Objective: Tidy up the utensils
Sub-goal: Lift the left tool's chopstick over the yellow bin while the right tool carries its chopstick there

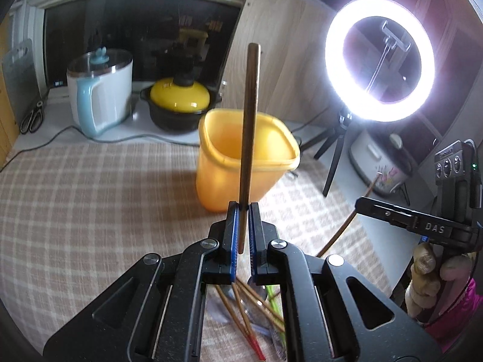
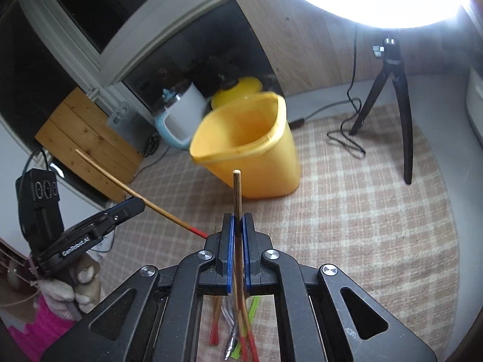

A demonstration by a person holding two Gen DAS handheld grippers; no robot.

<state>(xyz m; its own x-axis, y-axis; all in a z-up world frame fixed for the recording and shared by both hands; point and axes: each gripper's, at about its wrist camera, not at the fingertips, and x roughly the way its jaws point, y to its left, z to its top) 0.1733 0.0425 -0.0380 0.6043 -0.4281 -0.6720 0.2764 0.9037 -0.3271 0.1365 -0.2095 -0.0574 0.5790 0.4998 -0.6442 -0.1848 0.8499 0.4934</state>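
Chopsticks in both grippers. Left gripper (image 1: 244, 208) is pinched narrow on one brown chopstick (image 1: 250, 126), which stands upright from the blue pads (image 1: 234, 235), its top end level with the far cupboard edge in that view. From the right wrist view the same gripper (image 2: 132, 205) shows at the left, its chopstick (image 2: 126, 191) slanting, red-tipped end low near the right gripper.

Right gripper (image 2: 238, 220) is likewise closed tight on a chopstick (image 2: 237, 199), blunt end up, shaft running down between the pads (image 2: 230, 250). Seen from the left wrist, this gripper (image 1: 362, 203) sits at the right edge, held by a gloved hand (image 1: 428, 274), stick (image 1: 347, 220) angled down toward the cloth.

Yellow bin (image 1: 244, 157) stands open-mouthed on the checked cloth (image 1: 90, 199) covering the surface, just beyond both grippers; appears to hold nothing so far as its inside shows. Loose pile of utensils (image 2: 238, 331) lies on the cloth beneath the grippers: red-tipped chopsticks, something green, a clear piece.

Behind: white kettle (image 1: 101, 90), black pot with yellow lid (image 1: 179, 102), scissors (image 1: 31, 119), lit ring light (image 1: 379, 58) on a tripod (image 2: 389, 102), cable trailing.
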